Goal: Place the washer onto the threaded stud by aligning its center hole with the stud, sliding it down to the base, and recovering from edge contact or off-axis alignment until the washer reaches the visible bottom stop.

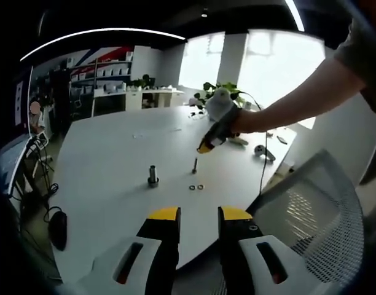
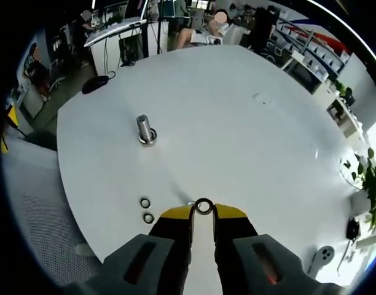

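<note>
Right gripper view first: my right gripper [image 2: 203, 209] is pinching a washer [image 2: 204, 206] at the very tips of its yellow pads, jaws clamped on its edge so the ring is standing up with the hole facing the camera. It's hovering over the white table [image 2: 249, 135], not touching anything as far as I can tell. Just to the side of the tips, two spare washers [image 2: 146, 210] are lying flat on the tabletop, close to each other. Further out, a chunky metal post [image 2: 144, 129] is standing upright with what looks like a ring around its base.

Left gripper view: my left gripper [image 1: 197, 215] is hanging back near the table edge with its jaws a little apart and nothing between them. From here I'm seeing the right gripper [image 1: 207, 144] out over the table, sitting above and slightly off to one side of a thin threaded stud [image 1: 195, 165], well clear of the tip.

Progress-wise, I'm reckoning the pickup is done and everything else is still to come: lining the hole up over the stud, dropping it on, sliding it to the base.

Count: three washers (one held, two loose), one thin stud, one thick post, two grippers.
</note>
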`<control>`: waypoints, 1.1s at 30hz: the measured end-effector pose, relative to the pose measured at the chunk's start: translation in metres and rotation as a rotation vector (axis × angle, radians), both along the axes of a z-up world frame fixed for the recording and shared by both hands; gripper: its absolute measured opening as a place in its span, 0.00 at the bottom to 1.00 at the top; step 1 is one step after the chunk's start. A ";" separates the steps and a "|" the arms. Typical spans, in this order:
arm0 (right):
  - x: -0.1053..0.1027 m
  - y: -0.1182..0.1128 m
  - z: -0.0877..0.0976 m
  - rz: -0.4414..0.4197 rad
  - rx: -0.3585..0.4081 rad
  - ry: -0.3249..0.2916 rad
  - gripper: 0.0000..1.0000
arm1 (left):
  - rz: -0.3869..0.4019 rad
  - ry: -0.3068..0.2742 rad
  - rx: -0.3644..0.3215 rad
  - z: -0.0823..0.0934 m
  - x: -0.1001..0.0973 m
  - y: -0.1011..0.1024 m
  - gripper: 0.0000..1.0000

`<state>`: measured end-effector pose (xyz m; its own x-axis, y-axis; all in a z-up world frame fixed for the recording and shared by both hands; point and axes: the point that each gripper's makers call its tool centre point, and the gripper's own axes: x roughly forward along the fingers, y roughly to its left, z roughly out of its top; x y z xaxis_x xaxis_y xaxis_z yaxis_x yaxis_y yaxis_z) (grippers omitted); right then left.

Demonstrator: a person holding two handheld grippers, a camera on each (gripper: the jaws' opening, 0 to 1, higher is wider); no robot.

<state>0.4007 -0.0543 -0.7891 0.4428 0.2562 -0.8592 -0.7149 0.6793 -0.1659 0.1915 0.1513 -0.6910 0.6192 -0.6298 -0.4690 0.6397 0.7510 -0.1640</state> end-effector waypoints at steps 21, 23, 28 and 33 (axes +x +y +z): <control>0.005 0.001 -0.011 0.045 -0.022 0.020 0.14 | 0.004 0.016 -0.002 -0.002 0.000 -0.001 0.22; 0.003 0.001 -0.014 0.050 -0.022 0.036 0.14 | 0.006 0.018 -0.003 -0.002 0.000 -0.001 0.22; 0.000 0.003 -0.018 0.067 -0.025 0.049 0.14 | 0.003 0.021 0.003 -0.003 -0.001 -0.001 0.22; -0.001 0.002 -0.024 0.077 -0.038 0.067 0.14 | -0.001 0.024 0.007 -0.004 -0.001 -0.002 0.22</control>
<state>0.3996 -0.0527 -0.8132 0.3643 0.2544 -0.8959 -0.7751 0.6161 -0.1402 0.1907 0.1497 -0.6947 0.6074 -0.6271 -0.4877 0.6361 0.7517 -0.1743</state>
